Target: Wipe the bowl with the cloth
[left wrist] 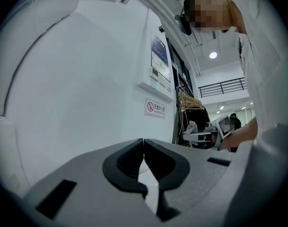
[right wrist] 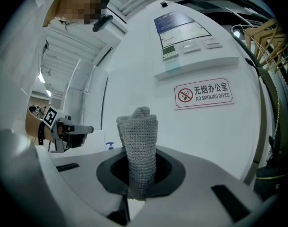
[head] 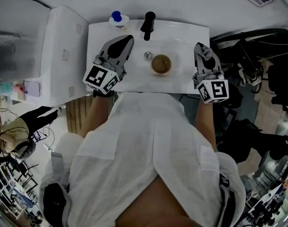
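Note:
A small brown bowl [head: 161, 64] sits in the white sink [head: 186, 82], just right of the drain [head: 148, 56]. My right gripper [head: 199, 46] hangs over the sink's right edge, to the right of the bowl. In the right gripper view it [right wrist: 140, 171] is shut on a grey knitted cloth [right wrist: 138, 136] that stands up rolled between the jaws. My left gripper [head: 127, 39] hovers over the sink's left part, apart from the bowl. Its jaws [left wrist: 144, 143] meet with nothing between them. Neither gripper view shows the bowl.
A black faucet [head: 148, 25] and a blue-capped soap bottle [head: 118, 18] stand at the sink's back. A white cabinet [head: 63, 56] adjoins on the left. Dark equipment [head: 257, 60] crowds the right side. A no-smoking sign [right wrist: 203, 92] hangs on the wall.

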Available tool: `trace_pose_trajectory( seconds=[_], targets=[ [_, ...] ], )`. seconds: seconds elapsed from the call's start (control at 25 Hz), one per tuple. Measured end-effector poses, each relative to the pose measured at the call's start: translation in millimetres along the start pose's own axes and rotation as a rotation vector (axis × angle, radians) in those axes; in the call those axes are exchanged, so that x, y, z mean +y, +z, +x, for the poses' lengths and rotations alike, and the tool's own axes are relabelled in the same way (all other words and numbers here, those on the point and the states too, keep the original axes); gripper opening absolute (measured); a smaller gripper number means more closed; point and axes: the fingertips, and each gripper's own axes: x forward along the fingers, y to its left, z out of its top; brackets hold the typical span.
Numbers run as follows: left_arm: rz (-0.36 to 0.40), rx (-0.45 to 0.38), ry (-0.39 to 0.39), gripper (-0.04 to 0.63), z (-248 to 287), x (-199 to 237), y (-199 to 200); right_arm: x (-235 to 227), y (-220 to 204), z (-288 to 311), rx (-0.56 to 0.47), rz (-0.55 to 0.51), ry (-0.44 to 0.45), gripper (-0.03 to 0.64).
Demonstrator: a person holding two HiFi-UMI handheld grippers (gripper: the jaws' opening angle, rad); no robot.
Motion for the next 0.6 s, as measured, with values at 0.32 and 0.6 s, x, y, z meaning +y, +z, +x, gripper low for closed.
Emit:
trace_pose_trajectory(
  seconds=[0.32,0.6],
  targets=[
    [0.005,0.003,0.003,0.009,0.6,-4.6,0.4,-1.6,-0.6,-3.0,0.001,-0.006,0.009,0.040],
    [0.004,0.007,0.003,0.009,0.7,-9.8,-1.3,-0.9,-2.3,-4.8,0.007,-0.006,0.021,0.040]
  ],
)
